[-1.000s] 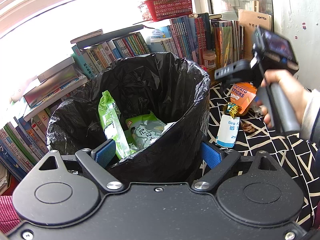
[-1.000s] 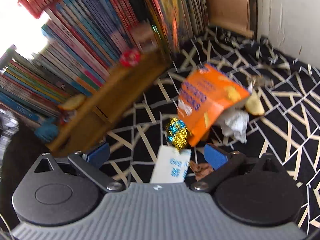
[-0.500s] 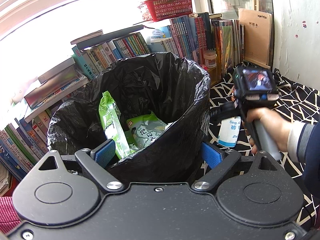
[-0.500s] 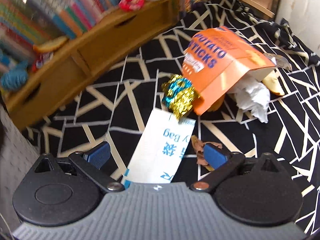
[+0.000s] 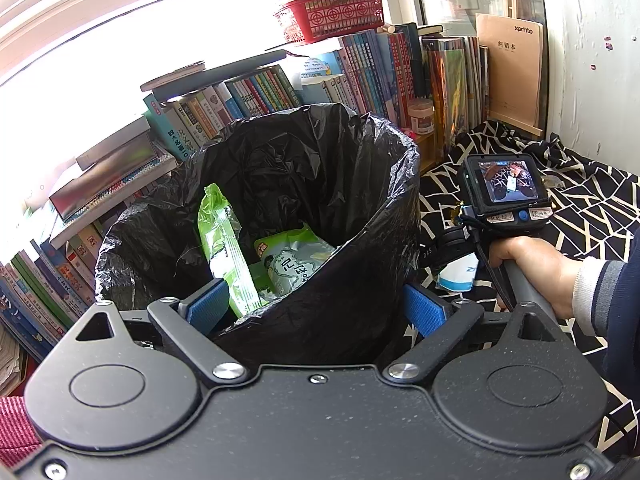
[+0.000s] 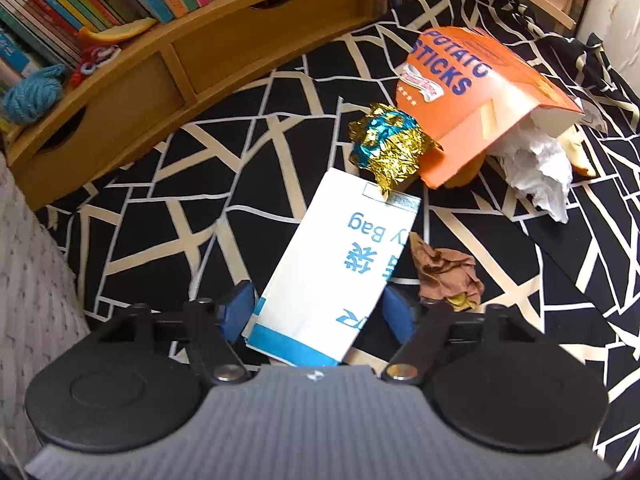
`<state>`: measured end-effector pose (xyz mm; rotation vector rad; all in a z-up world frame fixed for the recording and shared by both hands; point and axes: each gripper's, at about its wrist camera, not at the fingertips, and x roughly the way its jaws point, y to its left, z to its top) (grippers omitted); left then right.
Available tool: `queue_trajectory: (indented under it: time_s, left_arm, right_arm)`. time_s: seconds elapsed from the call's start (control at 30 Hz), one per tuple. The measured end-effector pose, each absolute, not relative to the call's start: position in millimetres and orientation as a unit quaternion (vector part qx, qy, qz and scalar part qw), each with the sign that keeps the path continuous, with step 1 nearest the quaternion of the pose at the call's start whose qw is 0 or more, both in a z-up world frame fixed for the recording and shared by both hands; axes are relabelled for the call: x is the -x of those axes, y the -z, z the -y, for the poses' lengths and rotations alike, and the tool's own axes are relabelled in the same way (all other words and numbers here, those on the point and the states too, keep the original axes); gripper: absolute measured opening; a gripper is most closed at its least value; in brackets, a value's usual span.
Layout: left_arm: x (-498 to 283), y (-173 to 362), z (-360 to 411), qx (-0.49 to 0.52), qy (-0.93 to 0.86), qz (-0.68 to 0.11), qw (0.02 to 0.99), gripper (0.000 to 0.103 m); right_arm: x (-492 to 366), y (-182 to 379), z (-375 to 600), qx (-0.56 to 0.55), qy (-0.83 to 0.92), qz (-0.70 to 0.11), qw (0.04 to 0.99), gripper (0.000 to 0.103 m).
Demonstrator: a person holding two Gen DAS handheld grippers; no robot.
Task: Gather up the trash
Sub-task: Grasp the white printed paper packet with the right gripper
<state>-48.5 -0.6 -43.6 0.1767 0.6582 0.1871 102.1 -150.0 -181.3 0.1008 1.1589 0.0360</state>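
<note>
The black-lined trash bin (image 5: pixel 320 168) fills the left wrist view, with green snack wrappers (image 5: pixel 224 248) inside. My left gripper (image 5: pixel 316 308) is open, and the bin's near wall passes between its blue pads. On the patterned cloth lies a white paper bag with blue print (image 6: pixel 336 264). My right gripper (image 6: pixel 316 312) points down over the bag's near end; its jaws are closing with the bag between them, pads close to its edges. A gold and blue foil ball (image 6: pixel 388 144), an orange potato sticks box (image 6: pixel 472 92), crumpled white paper (image 6: pixel 536 168) and a brown wrapper (image 6: pixel 444 272) lie beyond.
A wooden shelf unit (image 6: pixel 180 52) with rows of books borders the black-and-white cloth (image 6: pixel 200 160) at the back. A red basket (image 5: pixel 332 16) sits on top of the books. A person's hand (image 5: pixel 532 264) holds the right gripper beside the bin. A white wall stands at the right.
The right gripper came down over the white bag and its jaws narrowed around it. The left gripper and the bin stayed still.
</note>
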Motion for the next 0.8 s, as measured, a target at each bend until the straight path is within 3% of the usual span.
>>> queue_trajectory:
  time_s: [0.37,0.47,0.57,0.73,0.8]
  left_arm:
    - [49,44,1,-0.087,-0.091,-0.322,0.938,0.093]
    - [49,44,1,-0.086,-0.091,-0.322,0.938,0.093]
    - [49,44,1,-0.087,-0.092,-0.322,0.938,0.093]
    - [48,44,1,-0.087,-0.091,-0.322,0.938,0.093]
    - [49,44,1,-0.087,-0.091,-0.322,0.938,0.093]
  right_arm:
    - [-100,152,144,-0.056,-0.039,-0.525,0.848,0.043]
    - [-100,138,143,-0.065,-0.044,-0.512,0.855,0.042]
    - [-100,125,145,-0.077,-0.048,-0.504,0.859,0.020]
    - [-100,106,147,-0.080,-0.052,-0.484,0.870,0.019]
    - [-101,106,146,-0.065,-0.045,-0.485,0.871,0.034]
